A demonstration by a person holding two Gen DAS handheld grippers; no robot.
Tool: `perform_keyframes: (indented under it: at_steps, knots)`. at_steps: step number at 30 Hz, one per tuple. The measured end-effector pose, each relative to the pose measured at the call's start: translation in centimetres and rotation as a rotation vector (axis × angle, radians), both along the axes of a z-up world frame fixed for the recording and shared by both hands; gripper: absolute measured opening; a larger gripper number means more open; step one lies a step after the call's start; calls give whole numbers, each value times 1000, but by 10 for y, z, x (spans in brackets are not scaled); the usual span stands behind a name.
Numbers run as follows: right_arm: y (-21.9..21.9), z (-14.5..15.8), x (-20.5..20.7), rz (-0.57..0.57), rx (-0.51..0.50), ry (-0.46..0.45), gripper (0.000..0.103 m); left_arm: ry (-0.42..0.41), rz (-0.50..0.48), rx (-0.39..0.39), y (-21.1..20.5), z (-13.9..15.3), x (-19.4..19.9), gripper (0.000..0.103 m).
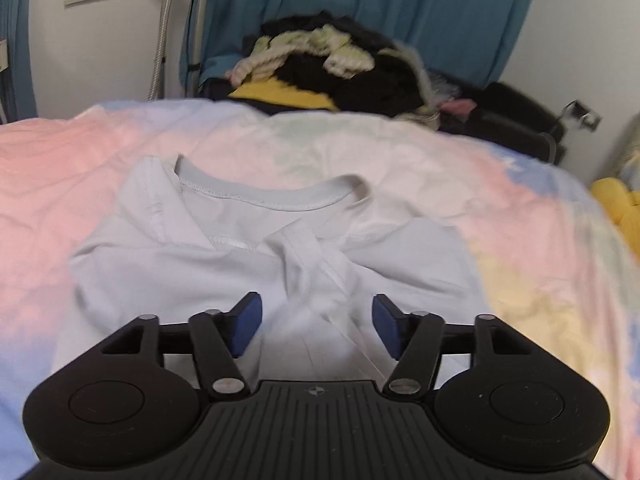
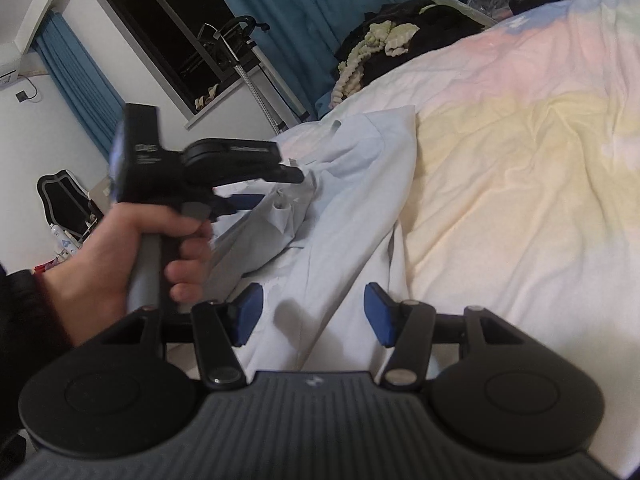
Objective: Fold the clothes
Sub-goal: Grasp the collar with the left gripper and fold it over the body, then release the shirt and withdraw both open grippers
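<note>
A white T-shirt (image 1: 224, 256) lies partly folded on the pastel bedspread (image 1: 520, 216), its collar (image 1: 272, 196) on the far side and the sleeves crossed over its middle. My left gripper (image 1: 317, 326) hovers low over the near part of the shirt. Its blue pads are apart, and a soft ridge of cloth rises between them without being pinched. In the right wrist view the shirt (image 2: 352, 216) runs away as a long strip. My right gripper (image 2: 314, 314) stands open over its near end. A hand (image 2: 120, 256) holds the left gripper (image 2: 280, 190) over bunched cloth.
A pile of dark and cream clothes (image 1: 340, 68) sits past the far edge of the bed, before a blue curtain (image 1: 360, 0). Something yellow (image 1: 616, 200) lies beyond the bed's right edge. The bedspread (image 2: 520, 160) stretches bare to the right of the shirt.
</note>
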State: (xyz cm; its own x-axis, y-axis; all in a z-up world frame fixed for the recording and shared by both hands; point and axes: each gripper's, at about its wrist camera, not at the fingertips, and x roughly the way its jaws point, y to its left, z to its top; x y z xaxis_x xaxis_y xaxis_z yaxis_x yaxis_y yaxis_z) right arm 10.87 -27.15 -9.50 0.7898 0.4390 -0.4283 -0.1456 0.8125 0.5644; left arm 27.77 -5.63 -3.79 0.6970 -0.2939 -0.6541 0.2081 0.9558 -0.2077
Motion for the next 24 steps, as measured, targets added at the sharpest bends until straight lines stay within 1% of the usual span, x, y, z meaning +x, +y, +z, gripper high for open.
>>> perform_keyframes:
  at_steps: [1,4,8,10,12,15,17,19,22,24]
  knots:
    - [1,1,-1,4,-6,-6,57,-5,-18,-13,5,6,-12,70]
    - [5,6,-5,15,-29,-29,57,-30,-47,-20,24,24,-56,75]
    - [10,16,-13,23,-62,-70,57,-28,-53,-50,59,37,-116,76]
    - [14,22,-18,31,-77,-90,57,-32,-50,-39,75,39,-144,77]
    - [18,25,-23,47,-90,-103,57,-21,-27,-24,91,39,-168,78]
    - [22,32,-31,57,-105,-110,57,-6,19,-16,112,42,-199,78]
    - [22,38,-40,58,-103,-115,57,-7,29,-15,123,43,-218,80]
    - [23,45,-50,66,-94,-108,57,-3,38,5,131,42,-235,84]
    - [23,58,-70,87,-96,-108,57,41,45,44,145,37,-254,84]
    - [23,68,-85,102,-102,-119,57,67,70,65,155,31,-260,84]
